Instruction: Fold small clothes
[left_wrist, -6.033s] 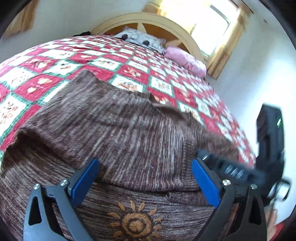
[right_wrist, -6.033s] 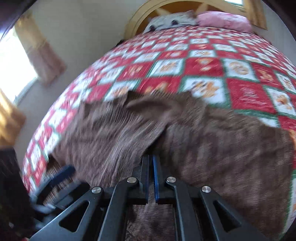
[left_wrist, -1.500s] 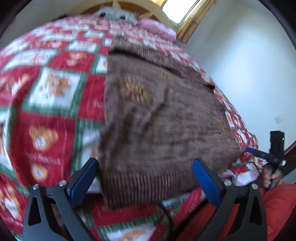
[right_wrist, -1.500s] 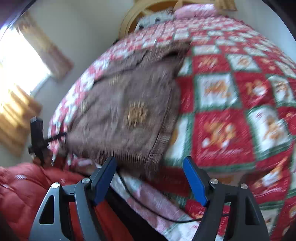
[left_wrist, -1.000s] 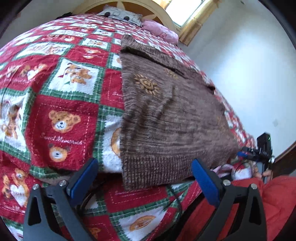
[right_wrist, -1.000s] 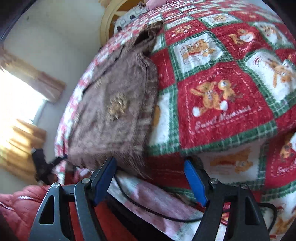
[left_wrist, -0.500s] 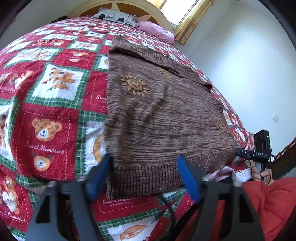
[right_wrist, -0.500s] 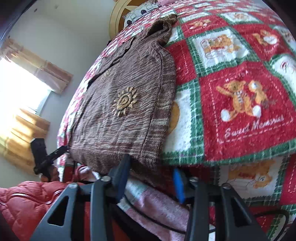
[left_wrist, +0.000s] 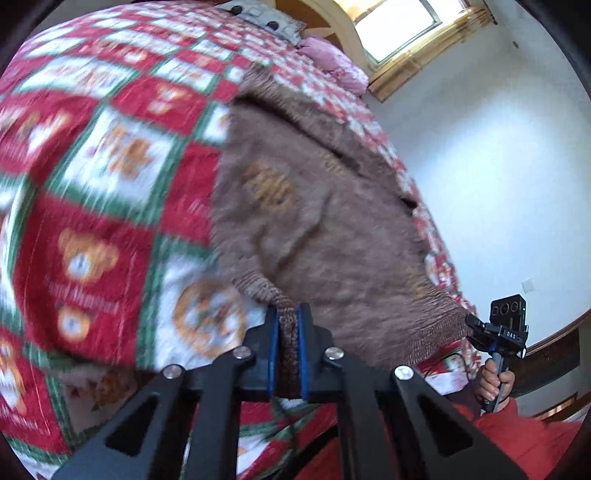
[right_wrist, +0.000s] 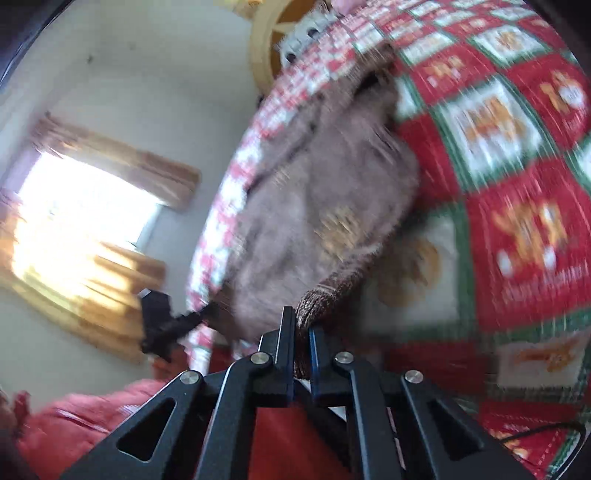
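Brown ribbed knit sweater (left_wrist: 325, 229) — hem bunched, blurred

Daylight poured in from a blown-out window (right_wrist: 74, 206), glaring white. Motion blur smeared the quilt (left_wrist: 92, 206) and sweater (left_wrist: 325, 229) in both views; only the gripper frames stayed sharp. Fisheye curvature bent the edges, with dark vignetted corners.

"DAS" on the right gripper (left_wrist: 508, 334) (quilt lettering blurred).

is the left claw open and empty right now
No, the left claw is shut on the ribbed hem of the brown sweater, with the knit pinched between its blue pads.
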